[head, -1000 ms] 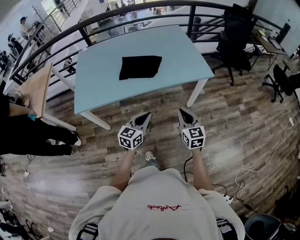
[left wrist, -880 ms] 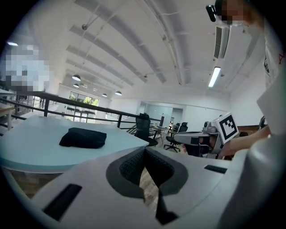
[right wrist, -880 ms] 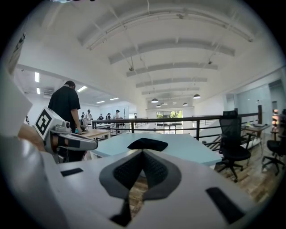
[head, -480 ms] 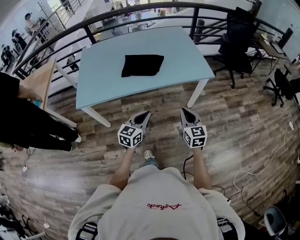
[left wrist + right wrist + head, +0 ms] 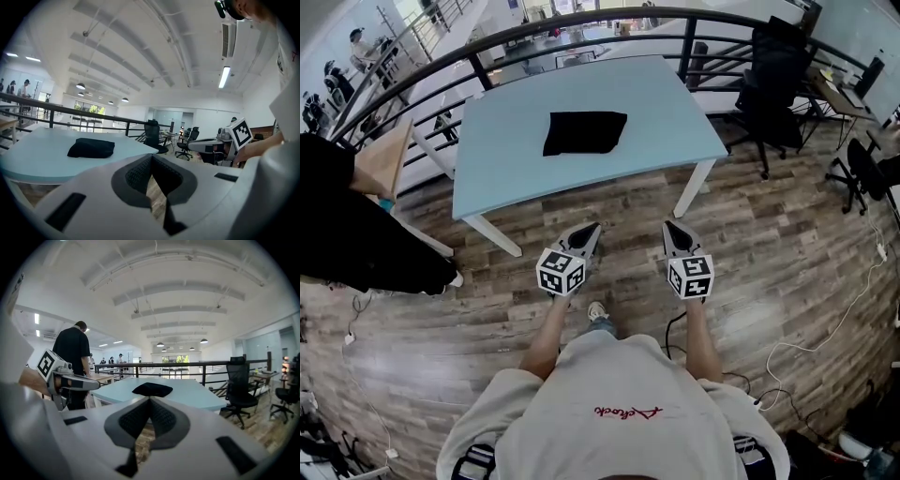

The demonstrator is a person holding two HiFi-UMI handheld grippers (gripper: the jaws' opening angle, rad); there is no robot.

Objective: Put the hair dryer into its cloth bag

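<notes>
The head view shows the left tool [image 5: 593, 228] and right tool [image 5: 667, 225] side by side over the wooden floor [image 5: 769, 253], short of the table [image 5: 666, 112]. The black cloth bag [image 5: 584, 132] lies flat near the table's middle. Each tool's own view shows its jaws pressed together on nothing. The right gripper view shows a person in black [image 5: 72, 357] standing upright left of the table, whom the head view crops at its left edge.
</notes>
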